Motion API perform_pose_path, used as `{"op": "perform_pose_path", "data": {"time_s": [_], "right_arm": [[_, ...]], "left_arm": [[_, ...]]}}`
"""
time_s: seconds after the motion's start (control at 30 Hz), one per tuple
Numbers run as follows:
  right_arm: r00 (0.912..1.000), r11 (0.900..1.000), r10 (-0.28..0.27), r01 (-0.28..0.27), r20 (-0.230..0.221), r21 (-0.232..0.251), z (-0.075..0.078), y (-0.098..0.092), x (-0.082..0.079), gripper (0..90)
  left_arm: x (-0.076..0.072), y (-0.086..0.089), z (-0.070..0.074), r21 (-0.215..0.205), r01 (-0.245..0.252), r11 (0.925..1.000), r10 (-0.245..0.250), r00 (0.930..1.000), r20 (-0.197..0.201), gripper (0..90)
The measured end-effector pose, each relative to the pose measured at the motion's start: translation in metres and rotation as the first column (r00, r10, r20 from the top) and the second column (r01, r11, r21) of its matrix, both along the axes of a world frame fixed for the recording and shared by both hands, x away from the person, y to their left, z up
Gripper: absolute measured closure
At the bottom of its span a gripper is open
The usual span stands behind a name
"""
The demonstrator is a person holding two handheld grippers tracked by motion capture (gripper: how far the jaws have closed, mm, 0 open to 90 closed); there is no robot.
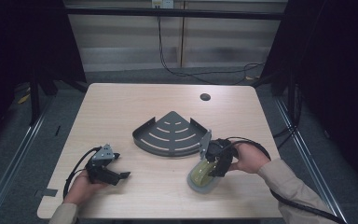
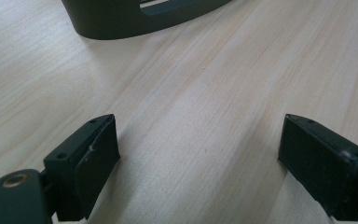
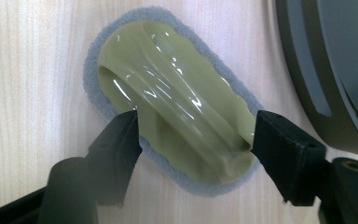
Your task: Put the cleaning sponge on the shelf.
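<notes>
The scrubber [image 3: 172, 100] — an olive plastic grip on a grey sponge pad — lies flat on the counter [image 1: 135, 100], just beside the dark corner shelf [image 1: 170, 135]. The right claw [image 3: 193, 133] straddles its grip, jaws apart, not yet pressing. The left claw [image 2: 198, 154] rests wide open over bare wood.

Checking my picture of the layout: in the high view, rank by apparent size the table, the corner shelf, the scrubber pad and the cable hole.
1. table
2. corner shelf, dark quarter-round
3. scrubber pad, partly hidden under the right gripper, so its full extent is unsure
4. cable hole, farthest from the camera
</notes>
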State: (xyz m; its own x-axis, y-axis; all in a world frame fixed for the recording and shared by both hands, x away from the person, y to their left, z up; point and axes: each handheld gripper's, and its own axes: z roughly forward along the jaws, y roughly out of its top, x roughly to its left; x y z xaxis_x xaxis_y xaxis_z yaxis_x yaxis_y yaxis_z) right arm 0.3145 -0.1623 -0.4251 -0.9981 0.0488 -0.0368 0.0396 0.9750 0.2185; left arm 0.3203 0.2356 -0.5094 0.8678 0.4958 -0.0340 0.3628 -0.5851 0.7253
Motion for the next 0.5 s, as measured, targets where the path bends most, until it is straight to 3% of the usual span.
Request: {"op": "perform_pose_path", "data": {"time_s": [0.27,0.5], "right_arm": [[0.9994,0.998,0.033,-0.033,-0.010,-0.045,-0.001,0.009,0.001,37.0],[0.9963,0.992,0.084,-0.085,-0.019,-0.096,-0.001,0.016,0.002,47.5]], "left_arm": [[0.000,0.000,0.000,-0.007,-0.001,1.0000,0.001,1.0000,-0.003,11.5],[0.000,0.000,0.000,-0.009,-0.001,1.0000,0.001,1.0000,-0.004,11.6]]}}
